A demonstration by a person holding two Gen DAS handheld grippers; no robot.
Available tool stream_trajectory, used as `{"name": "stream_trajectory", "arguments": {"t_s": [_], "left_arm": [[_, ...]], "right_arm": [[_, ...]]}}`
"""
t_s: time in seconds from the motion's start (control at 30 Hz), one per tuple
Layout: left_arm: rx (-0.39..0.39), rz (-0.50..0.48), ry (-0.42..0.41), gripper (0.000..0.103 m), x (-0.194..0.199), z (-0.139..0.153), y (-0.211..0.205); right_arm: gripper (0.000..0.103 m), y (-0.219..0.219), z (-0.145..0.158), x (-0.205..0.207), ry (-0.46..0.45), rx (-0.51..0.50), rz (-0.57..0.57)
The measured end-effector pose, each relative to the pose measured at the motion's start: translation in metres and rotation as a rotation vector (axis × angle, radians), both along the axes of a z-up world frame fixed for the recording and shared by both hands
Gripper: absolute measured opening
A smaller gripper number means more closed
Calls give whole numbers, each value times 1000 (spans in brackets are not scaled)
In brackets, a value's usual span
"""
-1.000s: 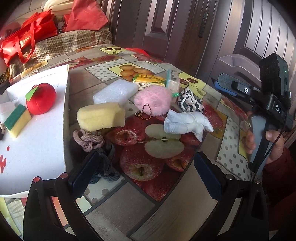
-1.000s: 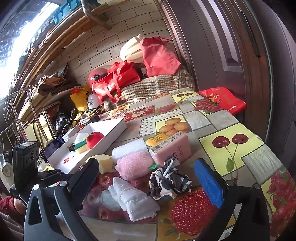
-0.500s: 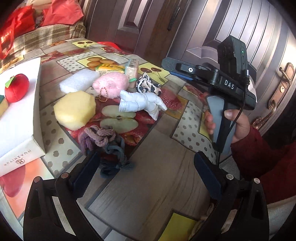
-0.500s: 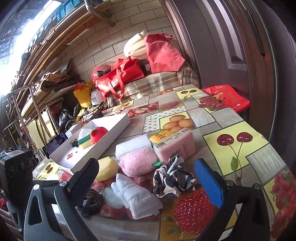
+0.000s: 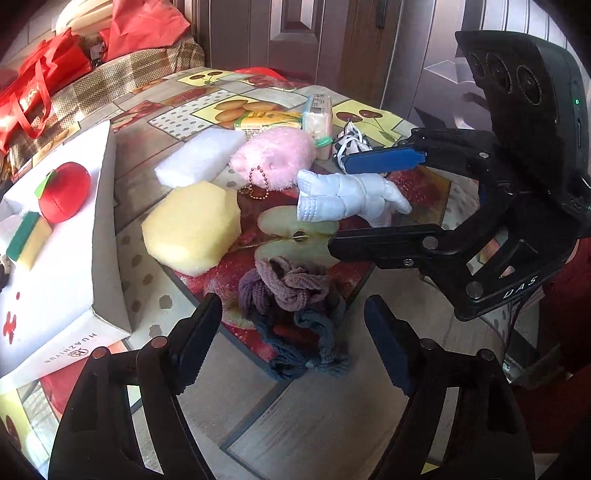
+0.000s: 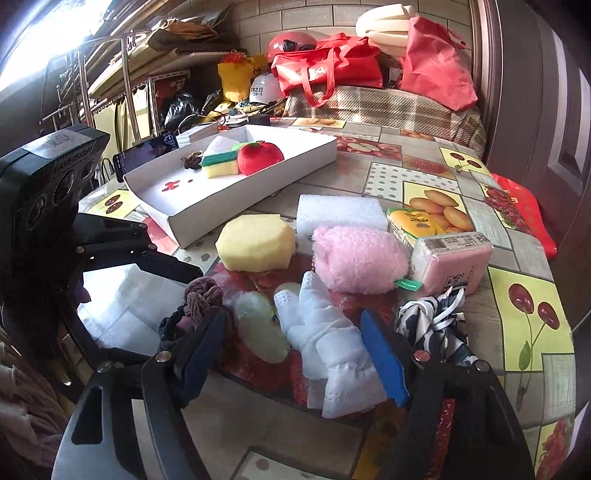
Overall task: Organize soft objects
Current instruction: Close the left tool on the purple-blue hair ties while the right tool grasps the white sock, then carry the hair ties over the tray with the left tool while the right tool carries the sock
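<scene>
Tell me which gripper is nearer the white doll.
Right. The right gripper, open, straddles the white doll; the left gripper, open, hovers over the scrunchies, short of it.

A brick wall [image 6: 314, 22] rises behind the table [image 6: 417, 162]; a dark door [image 5: 295, 40] stands right of it, bright window light [image 6: 48, 29] far left.

Left wrist view: bare tablecloth [image 5: 332, 417] at lower centre gives free passage. Knotted scrunchies [image 5: 295, 306] lie between open left gripper [image 5: 291, 339] fingers. White box [image 5: 107, 236] wall blocks left side. Right gripper [image 5: 332, 201] crosses right half, open around white toy [image 5: 347, 199].
</scene>
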State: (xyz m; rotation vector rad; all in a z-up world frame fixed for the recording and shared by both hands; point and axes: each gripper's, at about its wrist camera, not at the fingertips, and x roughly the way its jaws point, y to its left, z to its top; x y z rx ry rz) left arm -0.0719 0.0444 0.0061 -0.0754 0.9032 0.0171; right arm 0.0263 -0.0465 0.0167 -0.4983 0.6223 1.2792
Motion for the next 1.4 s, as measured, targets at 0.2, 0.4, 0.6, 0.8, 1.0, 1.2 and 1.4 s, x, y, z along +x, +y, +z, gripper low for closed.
{"name": "stream_trajectory", "arguments": {"t_s": [0.2, 0.4, 0.6, 0.8, 1.0, 1.2, 1.4], "left_arm": [[24, 1, 31, 77, 7, -6, 1], [63, -63, 3, 33, 3, -3, -9], [26, -43, -80, 28, -10, 9, 1], [16, 16, -331, 28, -49, 38, 11], [146, 215, -476, 28, -79, 51, 39], [126, 307, -506, 28, -95, 52, 63], [174, 347, -504, 28, -101, 49, 70]], "right_arm": [[73, 7, -6, 3, -11, -61, -4], [37, 16, -17, -7, -26, -133, 54], [34, 8, -10, -15, -59, -78, 37], [34, -22, 36, -7, -36, 261, -104], [34, -21, 48, -5, -45, 459, -223], [34, -19, 45, -10, -47, 473, -261], [34, -13, 45, -15, -55, 465, -242]]}}
